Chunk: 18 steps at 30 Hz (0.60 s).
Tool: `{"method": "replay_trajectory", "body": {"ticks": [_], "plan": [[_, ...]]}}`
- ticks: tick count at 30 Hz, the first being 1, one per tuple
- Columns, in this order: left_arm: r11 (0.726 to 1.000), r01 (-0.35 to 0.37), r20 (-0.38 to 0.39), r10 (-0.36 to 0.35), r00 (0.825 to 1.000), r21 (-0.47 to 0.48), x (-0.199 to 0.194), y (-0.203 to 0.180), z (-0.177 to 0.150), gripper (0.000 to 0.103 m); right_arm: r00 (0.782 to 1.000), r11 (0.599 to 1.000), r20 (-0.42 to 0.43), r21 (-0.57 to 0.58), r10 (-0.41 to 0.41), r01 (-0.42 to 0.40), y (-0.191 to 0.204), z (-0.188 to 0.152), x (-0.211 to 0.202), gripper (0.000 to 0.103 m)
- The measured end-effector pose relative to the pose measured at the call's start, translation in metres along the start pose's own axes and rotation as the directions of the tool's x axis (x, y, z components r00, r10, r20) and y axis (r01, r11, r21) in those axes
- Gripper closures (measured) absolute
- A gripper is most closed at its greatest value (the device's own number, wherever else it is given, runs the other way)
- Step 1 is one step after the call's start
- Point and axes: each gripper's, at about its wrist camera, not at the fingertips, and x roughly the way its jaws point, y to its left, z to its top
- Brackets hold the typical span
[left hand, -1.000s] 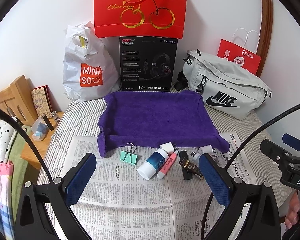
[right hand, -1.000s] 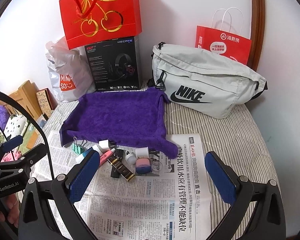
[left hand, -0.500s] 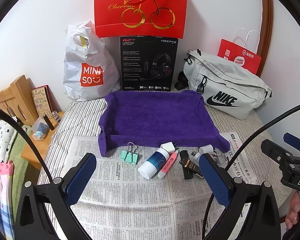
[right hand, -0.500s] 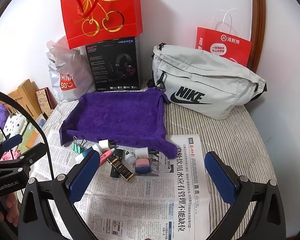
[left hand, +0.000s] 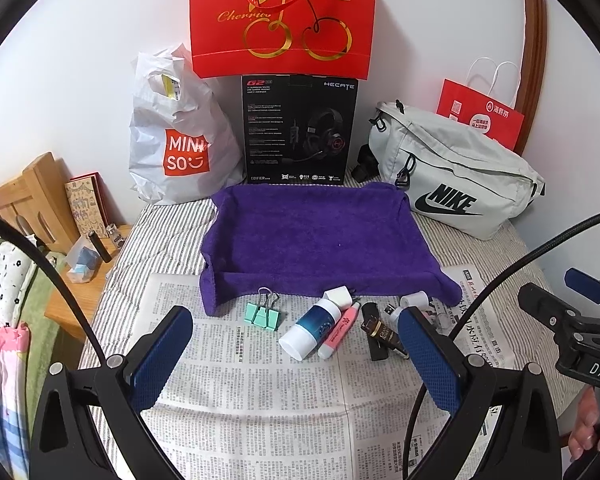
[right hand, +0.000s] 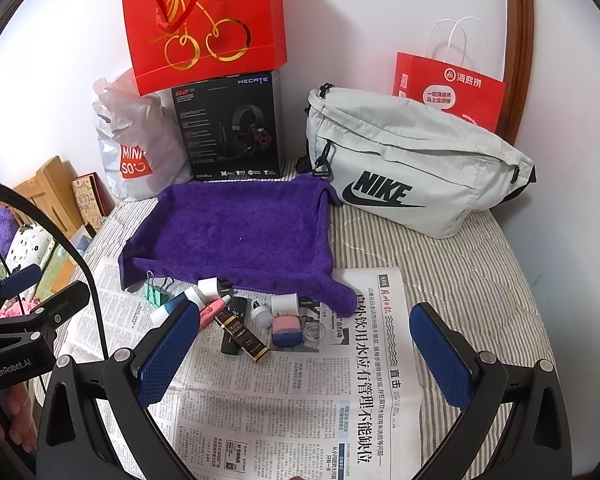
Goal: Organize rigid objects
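A row of small items lies on newspaper (left hand: pixel 260 400) in front of a purple towel-lined tray (left hand: pixel 316 236): a mint binder clip (left hand: pixel 263 315), a blue-and-white bottle (left hand: pixel 312 328), a pink tube (left hand: pixel 338 332), a black-and-gold box (right hand: pixel 242 334), a pink-and-blue case (right hand: pixel 286 330) and small white caps (right hand: pixel 284 303). My left gripper (left hand: pixel 296 340) hangs open just short of the bottle and tube. My right gripper (right hand: pixel 304 346) is open too, nearer than the pink-and-blue case. Both hold nothing.
Behind the tray stand a black headset box (left hand: pixel 300 128), a red cherry bag (left hand: pixel 284 16), a white Miniso bag (left hand: pixel 176 140) and a grey Nike bag (right hand: pixel 412 168). A wooden bedside shelf (left hand: pixel 40 200) is at left. The striped bed edge drops off on the right.
Both views have shifted only slightly; the items on the newspaper lie where they were and both grippers stay open.
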Motion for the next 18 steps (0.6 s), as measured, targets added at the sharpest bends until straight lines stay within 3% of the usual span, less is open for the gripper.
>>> {"method": "replay_trajectory", "body": {"ticks": [18], "plan": [[1.000,-0.006,-0.011,0.006,1.000,0.007,0.0085,0.0019,0.0025,0.000,1.000,1.000,-0.003,-0.005,-0.002,0.002,0.0014,0.0018,0.0027,0.000]]}}
